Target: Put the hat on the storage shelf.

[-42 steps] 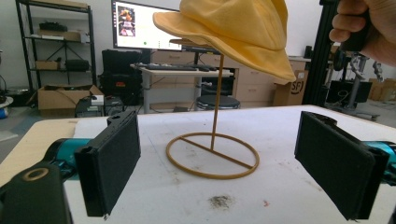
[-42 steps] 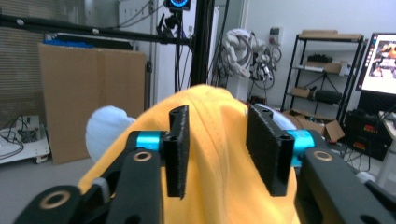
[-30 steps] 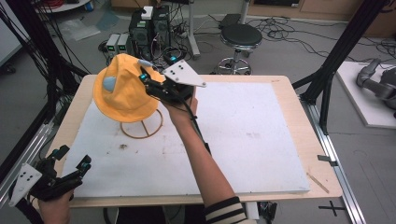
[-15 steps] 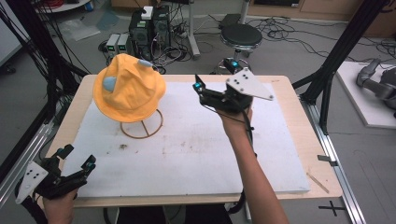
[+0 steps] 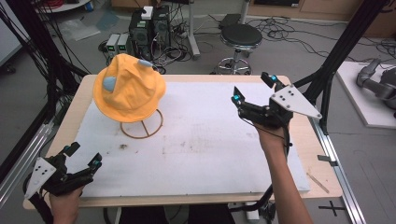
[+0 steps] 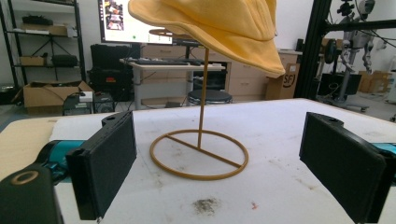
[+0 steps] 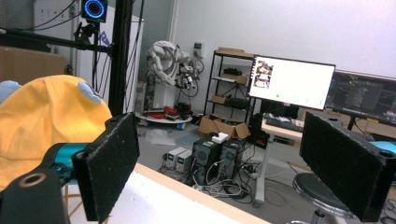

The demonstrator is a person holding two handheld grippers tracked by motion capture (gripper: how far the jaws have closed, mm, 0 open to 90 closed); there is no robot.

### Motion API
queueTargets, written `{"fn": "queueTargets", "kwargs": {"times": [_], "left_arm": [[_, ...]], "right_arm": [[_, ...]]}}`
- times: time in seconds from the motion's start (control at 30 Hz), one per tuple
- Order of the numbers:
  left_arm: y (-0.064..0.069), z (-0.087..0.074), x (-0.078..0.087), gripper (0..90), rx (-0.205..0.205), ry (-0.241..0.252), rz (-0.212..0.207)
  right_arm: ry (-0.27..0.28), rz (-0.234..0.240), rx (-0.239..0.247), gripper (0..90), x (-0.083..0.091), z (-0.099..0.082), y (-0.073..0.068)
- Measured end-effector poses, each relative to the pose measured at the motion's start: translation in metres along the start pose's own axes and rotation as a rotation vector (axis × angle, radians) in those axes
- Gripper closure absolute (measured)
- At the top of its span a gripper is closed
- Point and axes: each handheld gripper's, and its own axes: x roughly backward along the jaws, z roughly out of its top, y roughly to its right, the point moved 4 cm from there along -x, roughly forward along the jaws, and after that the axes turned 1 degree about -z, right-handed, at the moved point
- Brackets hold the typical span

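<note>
Now both pairs of jaws stand spread with nothing between them. The right gripper has swung clear of the yellow hat since a second ago, when it was up against the crown; half a second ago it was over the middle of the white mat, and it now hangs over the mat's far right part, well apart from the hat. In its own view its jaws frame the room beyond the table, with the hat at the left edge.

The left gripper sits at the near left corner of the table, about where it was before (a touch further in over the mat, perhaps). Its view looks between its jaws at the wire stand.

The hat rests alone on that stand at the far left of the mat, brim drooping all round.
</note>
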Motion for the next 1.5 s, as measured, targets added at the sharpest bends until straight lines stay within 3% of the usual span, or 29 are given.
{"fn": "queueTargets", "kwargs": {"times": [0.1,0.33,0.43,0.47,0.57,0.6,0.63,0.67,0.77,0.97,1.17,1.5], "left_arm": [[0.0,-0.001,-0.002,11.3,0.004,-0.001,-0.002],[0.0,-0.001,-0.005,11.3,0.004,-0.003,-0.006],[0.0,-0.002,-0.007,11.3,0.005,-0.007,-0.007],[0.0,-0.002,-0.007,11.4,0.005,-0.007,-0.007],[0.0,-0.003,-0.009,11.4,0.007,-0.01,-0.006],[0.0,-0.003,-0.009,11.4,0.007,-0.01,-0.006],[0.0,-0.003,-0.01,11.3,0.006,-0.01,-0.006],[0.0,-0.003,-0.01,11.3,0.007,-0.011,-0.006],[-0.001,-0.004,-0.012,11.4,0.011,-0.011,-0.007],[0.0,-0.006,-0.016,11.4,0.006,-0.019,-0.011],[0.0,-0.008,-0.02,11.4,0.006,-0.03,-0.015],[0.001,-0.012,-0.025,11.4,0.005,-0.048,-0.012]], "right_arm": [[0.001,-0.011,-0.041,11.8,0.017,-0.011,0.013],[-0.033,-0.052,-0.076,11.8,0.042,-0.04,0.032],[-0.055,-0.088,-0.094,11.8,0.057,-0.062,0.045],[-0.055,-0.088,-0.094,11.8,0.057,-0.062,0.045],[-0.075,-0.118,-0.136,11.8,0.07,-0.086,0.053],[-0.075,-0.118,-0.136,11.8,0.07,-0.086,0.053],[-0.086,-0.128,-0.152,11.8,0.076,-0.099,0.055],[-0.086,-0.128,-0.152,11.8,0.076,-0.099,0.055],[-0.128,-0.118,-0.146,11.8,0.084,-0.123,0.054],[-0.16,-0.1,-0.115,11.8,0.094,-0.145,0.049],[-0.159,-0.103,-0.158,11.8,0.095,-0.152,0.05],[-0.197,-0.095,-0.149,11.8,0.093,-0.168,0.05]]}}
